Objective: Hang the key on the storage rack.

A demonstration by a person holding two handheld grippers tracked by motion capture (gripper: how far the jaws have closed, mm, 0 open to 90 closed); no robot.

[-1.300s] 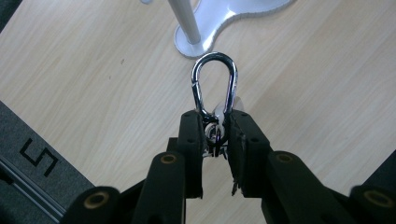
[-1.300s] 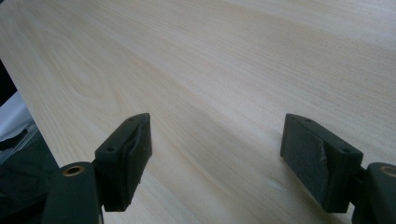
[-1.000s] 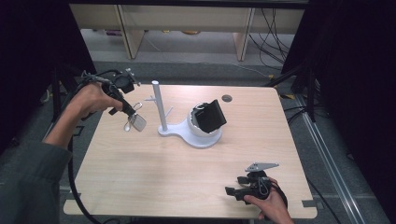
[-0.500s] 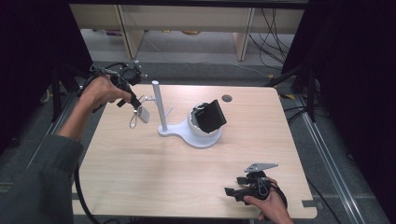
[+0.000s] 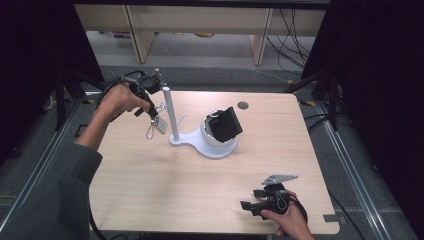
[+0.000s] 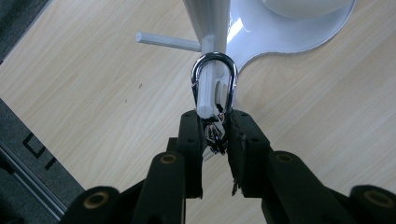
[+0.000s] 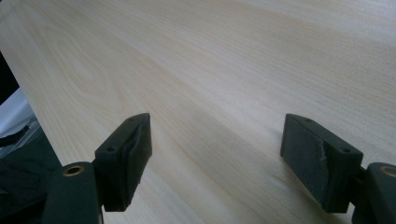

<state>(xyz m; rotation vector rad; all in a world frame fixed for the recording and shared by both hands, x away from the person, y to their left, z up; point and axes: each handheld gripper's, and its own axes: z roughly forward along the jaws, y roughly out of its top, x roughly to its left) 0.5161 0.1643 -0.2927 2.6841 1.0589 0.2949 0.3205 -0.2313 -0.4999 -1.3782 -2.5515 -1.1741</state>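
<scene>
Nearing white stand's peg (image 6: 205,100), left gripper (image 6: 215,135), carabiner (image 6: 214,81) clamped

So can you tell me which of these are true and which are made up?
1. The left tool is shut on a silver carabiner. True.
2. The carabiner's loop is around a white peg of the white stand. True, as the left gripper view shows.
3. The right tool is squeezing a red ball. False: its jaws stand wide apart with nothing between them, above bare wood.
4. A black box-like thing sits tilted in the stand's round white cup. True.
5. The right tool is up beside the stand's post. False: it is near the table's front edge.
</scene>
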